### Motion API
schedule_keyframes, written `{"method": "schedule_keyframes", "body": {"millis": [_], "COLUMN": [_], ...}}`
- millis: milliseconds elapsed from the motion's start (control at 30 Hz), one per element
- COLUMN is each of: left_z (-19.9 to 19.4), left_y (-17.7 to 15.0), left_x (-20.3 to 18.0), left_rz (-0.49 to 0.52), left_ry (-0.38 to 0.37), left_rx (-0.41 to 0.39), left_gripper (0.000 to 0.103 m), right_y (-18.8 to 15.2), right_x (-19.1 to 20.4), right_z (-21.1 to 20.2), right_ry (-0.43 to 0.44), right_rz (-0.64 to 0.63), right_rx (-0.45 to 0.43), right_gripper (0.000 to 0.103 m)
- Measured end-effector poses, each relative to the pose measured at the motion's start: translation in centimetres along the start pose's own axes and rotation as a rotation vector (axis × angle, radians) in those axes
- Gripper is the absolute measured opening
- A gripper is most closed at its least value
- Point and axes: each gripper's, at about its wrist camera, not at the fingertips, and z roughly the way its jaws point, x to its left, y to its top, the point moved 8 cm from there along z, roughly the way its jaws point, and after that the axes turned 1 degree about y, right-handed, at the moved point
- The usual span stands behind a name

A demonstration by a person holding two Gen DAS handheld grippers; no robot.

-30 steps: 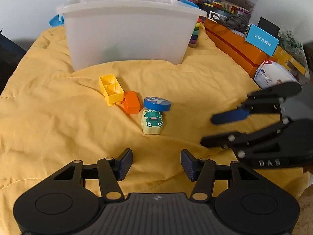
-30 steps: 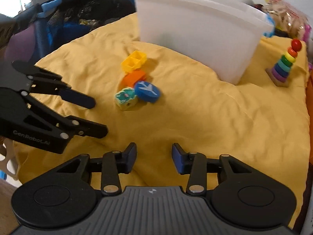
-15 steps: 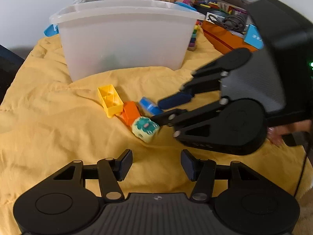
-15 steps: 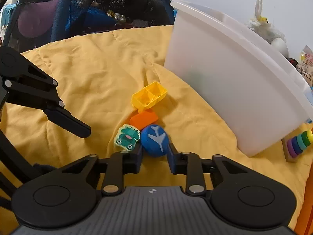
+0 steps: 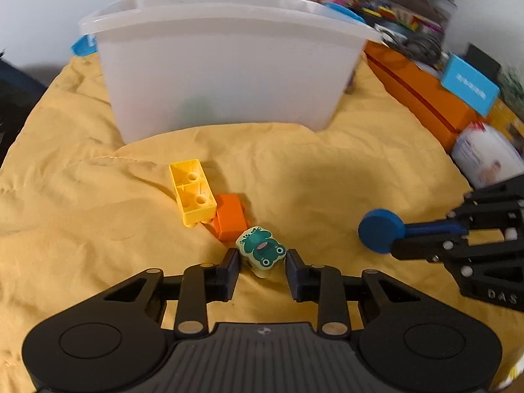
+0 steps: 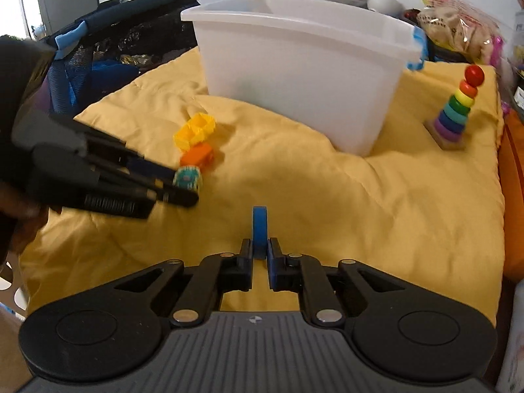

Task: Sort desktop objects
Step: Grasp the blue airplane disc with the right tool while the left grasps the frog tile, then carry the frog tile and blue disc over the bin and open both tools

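Our right gripper (image 6: 260, 255) is pinching the blue disc (image 6: 260, 229) edge-on; it could slip. Our left gripper (image 5: 262, 262) has been closing around the frog block (image 5: 261, 251) beside the orange brick (image 5: 231, 216), pads not yet pressing, and may nudge it.

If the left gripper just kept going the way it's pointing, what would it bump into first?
The frog block, which already sits between the left gripper jaws. Just beyond it lies the orange brick, though depth is hard to judge here.
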Motion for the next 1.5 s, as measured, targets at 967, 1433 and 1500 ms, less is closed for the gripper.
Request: {"method": "schedule_keyframes", "body": {"millis": [967,1433,1500], "left_z": [-6.3,-6.3,-6.0], "left_y": [4.1,2.8,2.3], "left_x": [0.2,-0.1,-0.4], "left_rz": [0.078,0.009,0.006], "left_ry": [-0.021,-0.050,-0.059], "left_rx": [-0.140,-0.126,-0.114], "left_gripper": [0.035,0.035,0.035], "right_y": [2.4,1.5,1.1], "right_x": [0.1,-1.3,-1.7], "right_z": [-0.3,-0.4,0.4], "right_ry": [-0.015,-0.035,-0.054], "right_rz": [-0.041,0.058,0.058], "right_rx": [-0.049,-0.014,-0.008], "right_gripper": [0.011,0.047,0.051]}}
